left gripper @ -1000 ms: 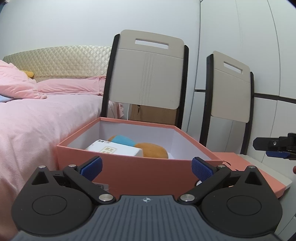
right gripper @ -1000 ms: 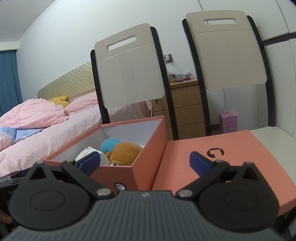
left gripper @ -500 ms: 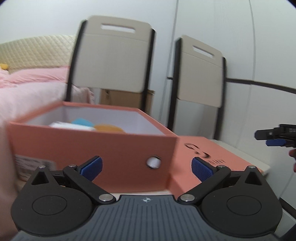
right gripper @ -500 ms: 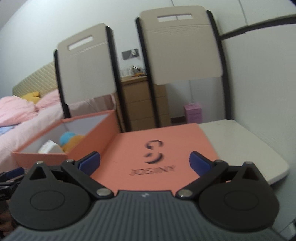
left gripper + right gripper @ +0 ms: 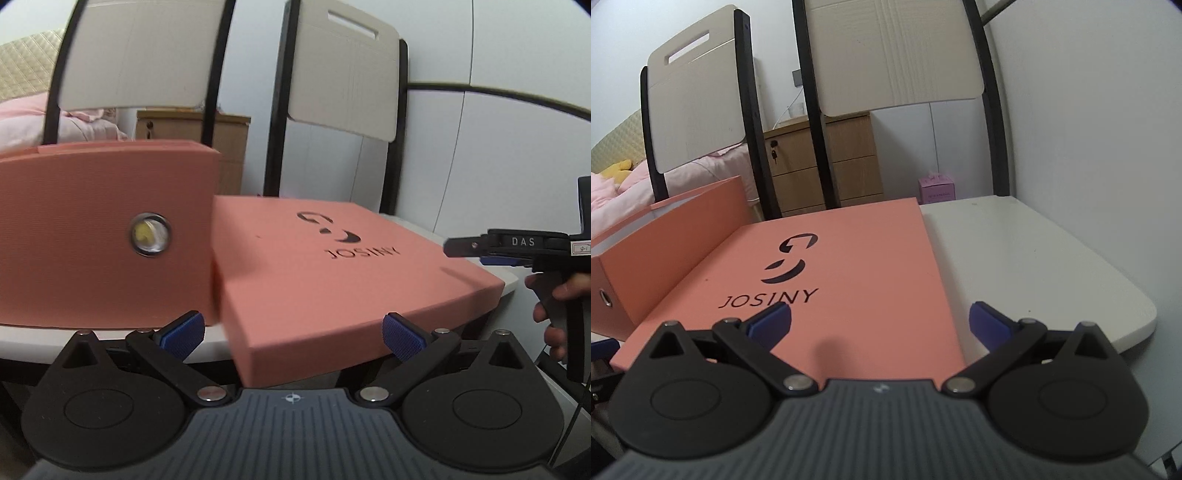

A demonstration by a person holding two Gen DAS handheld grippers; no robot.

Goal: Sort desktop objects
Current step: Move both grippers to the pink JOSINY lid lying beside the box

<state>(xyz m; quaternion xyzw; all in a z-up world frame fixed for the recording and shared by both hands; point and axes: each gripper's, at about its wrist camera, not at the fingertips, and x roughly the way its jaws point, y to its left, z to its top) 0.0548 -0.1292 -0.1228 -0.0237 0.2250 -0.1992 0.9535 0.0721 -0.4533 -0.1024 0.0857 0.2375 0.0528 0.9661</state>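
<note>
A salmon-pink box (image 5: pixel 92 236) with a metal eyelet in its side stands on the white table; it also shows at the left of the right wrist view (image 5: pixel 665 236). Its contents are hidden from here. Its flat lid (image 5: pixel 332 266), printed JOSINY, lies beside it on the right and fills the middle of the right wrist view (image 5: pixel 827 280). My left gripper (image 5: pixel 291 332) is open and empty, low in front of the lid's near corner. My right gripper (image 5: pixel 879 325) is open and empty, just above the lid's near edge; it also shows at the right of the left wrist view (image 5: pixel 480 251).
The white table (image 5: pixel 1034 266) has a rounded right corner. Two chairs with beige backs (image 5: pixel 894 55) stand behind it. A wooden drawer unit (image 5: pixel 827 162), a small pink carton (image 5: pixel 936 188) and a pink bed (image 5: pixel 605 192) lie beyond.
Both grippers have swung right and dropped lower, from looking into the open box to facing the lid. The box's contents have gone out of sight. Both stay open.
</note>
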